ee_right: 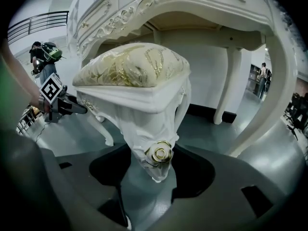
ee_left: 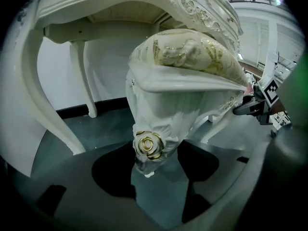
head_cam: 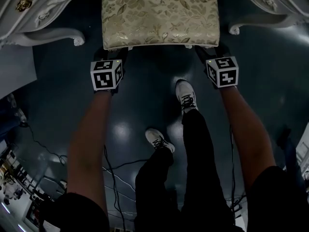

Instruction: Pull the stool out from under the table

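The stool [head_cam: 159, 14], white with a gold floral cushion, stands between the white table's curved legs [head_cam: 53, 35], its back part beneath the tabletop. My left gripper [head_cam: 112, 54] is at the stool's front left corner. My right gripper [head_cam: 210, 54] is at the front right corner. In the left gripper view the jaws close from both sides on a carved stool leg [ee_left: 149, 146] with a gold rose. The right gripper view shows the same hold on the other front leg [ee_right: 159, 153]. Each gripper shows in the other's view: right gripper [ee_left: 262, 102], left gripper [ee_right: 55, 100].
The person's two white shoes [head_cam: 186, 95] [head_cam: 158, 140] stand on the dark glossy floor just behind the stool. Cables [head_cam: 111, 170] trail across the floor by the left arm. The table's other front leg [head_cam: 251, 25] curves out at the right. Clutter fills the lower left corner [head_cam: 14, 178].
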### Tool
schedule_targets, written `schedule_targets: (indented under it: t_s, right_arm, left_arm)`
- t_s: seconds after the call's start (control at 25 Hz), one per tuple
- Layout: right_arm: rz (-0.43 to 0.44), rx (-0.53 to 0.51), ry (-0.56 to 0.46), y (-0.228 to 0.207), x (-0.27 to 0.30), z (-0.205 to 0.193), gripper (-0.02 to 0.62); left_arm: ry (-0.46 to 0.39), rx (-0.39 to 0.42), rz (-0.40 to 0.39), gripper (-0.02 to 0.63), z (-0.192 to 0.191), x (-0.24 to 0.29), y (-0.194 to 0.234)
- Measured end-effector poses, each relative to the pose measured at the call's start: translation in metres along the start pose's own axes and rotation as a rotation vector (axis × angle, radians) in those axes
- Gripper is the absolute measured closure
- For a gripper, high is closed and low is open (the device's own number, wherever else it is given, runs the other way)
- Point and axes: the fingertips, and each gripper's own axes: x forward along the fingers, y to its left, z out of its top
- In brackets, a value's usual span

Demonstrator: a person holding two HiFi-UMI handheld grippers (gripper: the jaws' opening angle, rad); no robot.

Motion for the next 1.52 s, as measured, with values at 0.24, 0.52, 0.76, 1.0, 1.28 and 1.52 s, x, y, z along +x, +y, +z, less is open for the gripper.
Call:
schedule_targets:
  t_s: [0.24,0.52,0.76,1.0,1.28,1.52]
  right_arm:
    - [-0.004,0.0,0.012,0.0,-0.003,0.0,0.31]
    - [-0.005,-0.003,0.031,0.0,-0.003,0.0,0.31]
    - [-0.012,-0.002,0.074,0.0,-0.007,-0.002,0.31]
    - [0.004,-0.016,0.103,0.0,-0.003,0.001,0.311]
    - [0.011,-0.02,0.102,-0.004,-0.006,0.004,0.311]
    - [0.028,-0.036,0.123,-0.001,-0.012,0.002,0.314]
  left_arm:
    - [0.012,-0.016,-0.013,0.324,-0.003,-0.004,-0.002]
    - [0.033,-0.021,-0.022,0.324,-0.004,-0.004,-0.002]
    - [0.061,-0.038,-0.047,0.324,-0.007,-0.005,-0.006]
    - [0.064,-0.047,-0.039,0.324,-0.007,-0.007,-0.004]
    - [0.052,-0.09,-0.029,0.331,-0.008,-0.012,-0.007]
    - [0.089,-0.124,0.008,0.336,-0.015,-0.018,-0.01]
